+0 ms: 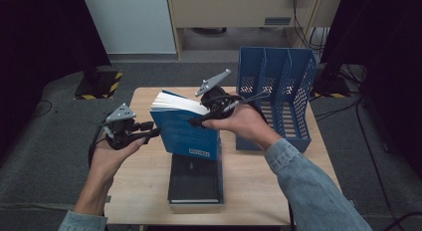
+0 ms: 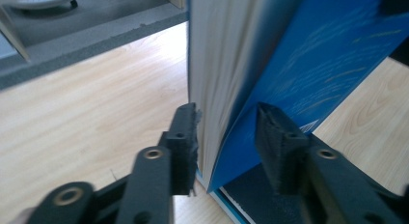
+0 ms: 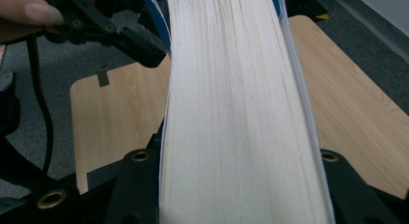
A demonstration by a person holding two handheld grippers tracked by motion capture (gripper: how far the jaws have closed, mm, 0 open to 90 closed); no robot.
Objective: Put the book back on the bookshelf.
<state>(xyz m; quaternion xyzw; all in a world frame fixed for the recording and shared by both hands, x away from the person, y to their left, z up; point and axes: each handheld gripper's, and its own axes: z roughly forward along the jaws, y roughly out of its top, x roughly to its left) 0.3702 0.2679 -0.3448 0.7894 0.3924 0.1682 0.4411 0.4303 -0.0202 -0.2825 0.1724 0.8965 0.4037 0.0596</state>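
Wooden bench [image 1: 149, 191] on grey carpet. L gripper [image 1: 149, 130] spread, jaws straddling the blue book [image 1: 186, 129] at its left edge w/o pinching. Book held tilted mid-bench over a black book [image 1: 194, 183]. R gripper [image 1: 199, 120] pinching the blue book's page block. Blue file rack [image 1: 278, 91] far right.

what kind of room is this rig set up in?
Probably an office or lab corner staged for recording: a small light wooden table on grey carpet, a blue plastic mesh file rack for books, and yellow-black striped stand bases beside dark curtains.
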